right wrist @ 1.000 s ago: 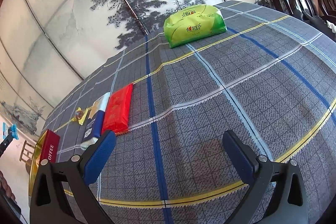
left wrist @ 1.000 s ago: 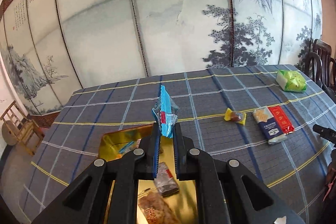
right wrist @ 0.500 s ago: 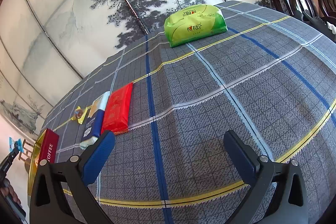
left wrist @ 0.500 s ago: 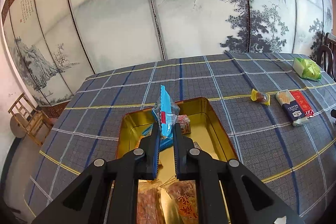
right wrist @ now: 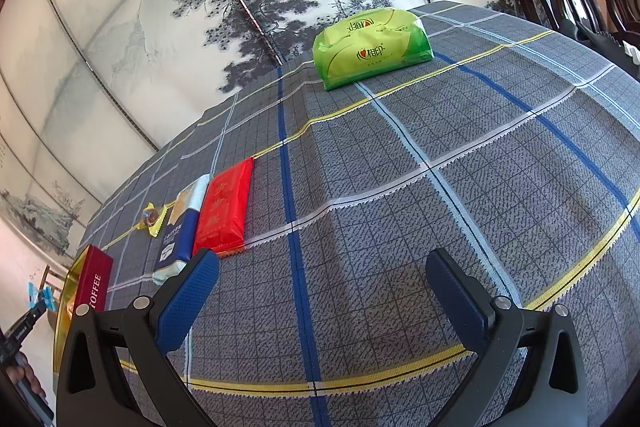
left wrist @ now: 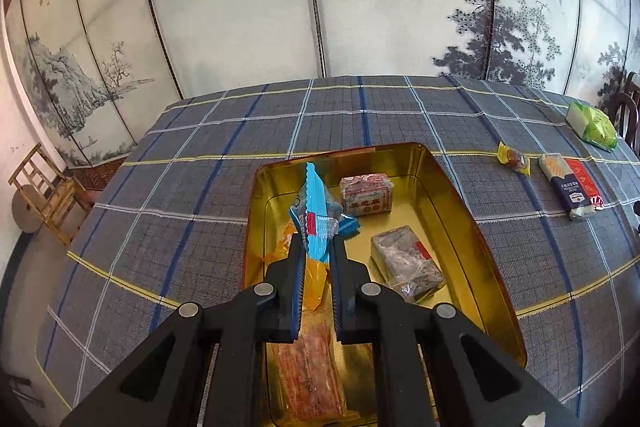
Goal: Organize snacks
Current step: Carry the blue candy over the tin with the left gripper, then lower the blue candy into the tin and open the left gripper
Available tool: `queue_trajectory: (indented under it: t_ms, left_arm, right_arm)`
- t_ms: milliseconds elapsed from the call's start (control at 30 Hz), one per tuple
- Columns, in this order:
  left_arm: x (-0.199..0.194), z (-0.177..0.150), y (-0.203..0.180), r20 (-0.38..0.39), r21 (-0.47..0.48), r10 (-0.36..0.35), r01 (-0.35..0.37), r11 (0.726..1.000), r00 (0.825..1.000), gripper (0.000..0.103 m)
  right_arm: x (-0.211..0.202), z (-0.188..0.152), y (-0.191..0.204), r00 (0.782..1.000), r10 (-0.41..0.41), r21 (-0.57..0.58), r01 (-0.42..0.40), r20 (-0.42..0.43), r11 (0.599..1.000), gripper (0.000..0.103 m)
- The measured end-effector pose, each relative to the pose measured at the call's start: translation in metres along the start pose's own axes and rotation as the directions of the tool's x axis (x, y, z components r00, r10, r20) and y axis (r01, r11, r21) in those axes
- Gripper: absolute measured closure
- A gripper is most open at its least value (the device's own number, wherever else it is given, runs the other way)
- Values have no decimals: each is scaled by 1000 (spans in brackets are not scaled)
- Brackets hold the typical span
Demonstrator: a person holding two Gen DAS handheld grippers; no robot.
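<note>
Left gripper, jaws clamping blue snack packet, is now hovering over gold tin, nearing drop; right gripper is idling, jaws apart

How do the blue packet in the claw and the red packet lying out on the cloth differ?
The blue packet is pinched upright in the shut left gripper, above the gold tin; the red packet lies flat on the tablecloth, untouched. The blue one looks small and crinkled with a clear part; the red one is a longer, smooth, opaque slab, lying against a blue-and-white packet. Both are sealed snack wrappers.
</note>
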State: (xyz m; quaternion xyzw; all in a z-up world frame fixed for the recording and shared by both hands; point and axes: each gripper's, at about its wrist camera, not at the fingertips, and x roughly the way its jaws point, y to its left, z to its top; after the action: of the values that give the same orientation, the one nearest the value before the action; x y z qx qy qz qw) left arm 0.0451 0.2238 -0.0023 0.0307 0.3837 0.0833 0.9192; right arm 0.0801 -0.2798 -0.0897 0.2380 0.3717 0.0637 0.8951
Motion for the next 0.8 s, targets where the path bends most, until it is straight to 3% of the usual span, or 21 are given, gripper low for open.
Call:
queue_trajectory:
  t_ms: [200,433,800]
  left_arm:
    - [4,-2,7,-21,-12,-13,13,1000,1000,94]
    - [22,25,-2,-55,-19,-73,72,997,996,94]
    - [65,40,6,-167,-152,-128,103,983,977,94]
  right_arm:
    - [0,0,0,1000,-1,0,1,0,1000,0]
    - [0,0,0,1000,-4,-2,4,-1,1000,0]
    - [0,0,0,1000,-5,-1,5,0,1000,0]
